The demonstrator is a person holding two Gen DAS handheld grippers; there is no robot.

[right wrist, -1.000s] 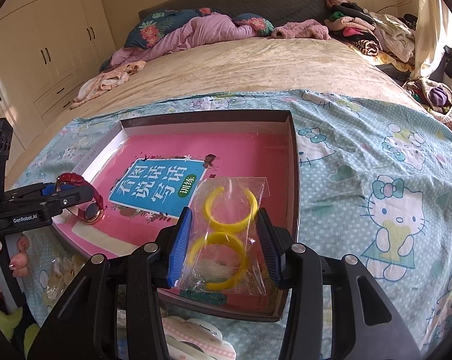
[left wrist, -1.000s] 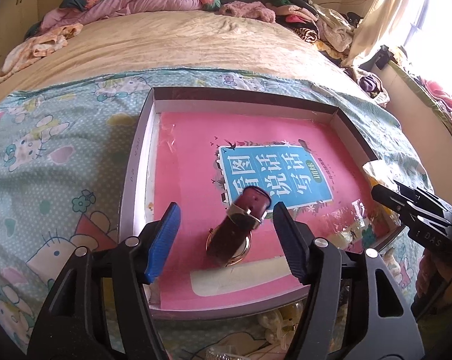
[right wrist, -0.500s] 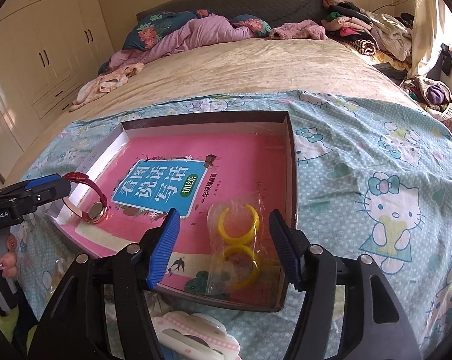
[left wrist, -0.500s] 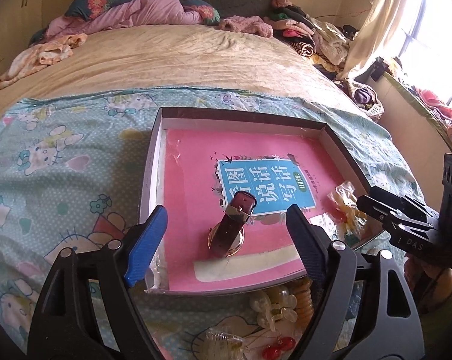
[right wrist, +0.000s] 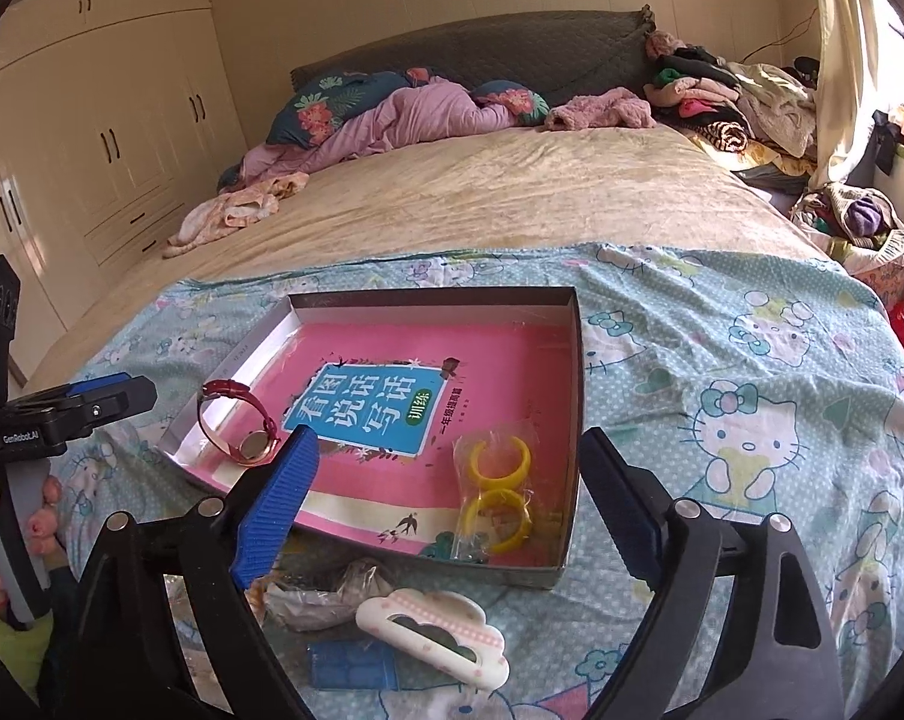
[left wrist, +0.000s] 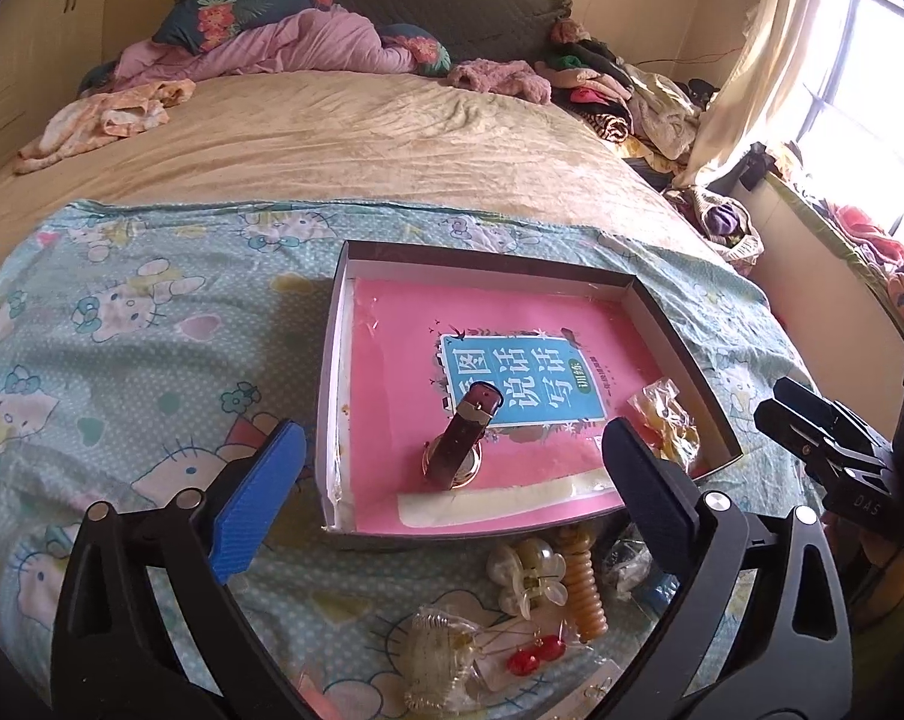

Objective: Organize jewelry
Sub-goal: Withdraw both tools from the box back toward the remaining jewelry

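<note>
A shallow box (left wrist: 487, 255) (right wrist: 428, 294) lies on the cartoon-print sheet with a pink book (left wrist: 392, 360) (right wrist: 511, 360) inside. On the book's near left stands a watch (left wrist: 457, 450) (right wrist: 242, 426) with a dark red strap. A clear bag of yellow rings (right wrist: 496, 498) (left wrist: 661, 414) rests in the box's near right corner. My left gripper (left wrist: 452, 438) hovers before the watch, jaws opening wide, pads clear of it. My right gripper (right wrist: 449, 441) hangs above the box's near edge, jaws also opening, the bag lying free ahead of them.
Loose pieces lie on the sheet in front of the box: a pearl clip (left wrist: 526, 570), an orange spiral tie (left wrist: 580, 588), red earrings (left wrist: 535, 657), a white cloud clip (right wrist: 434, 630). Bedding and clothes (right wrist: 739, 96) pile at the bed's far end.
Both grippers opened wide and drew back and up. The watch and the bag of yellow rings, earlier between the pads, now lie free in the box.
</note>
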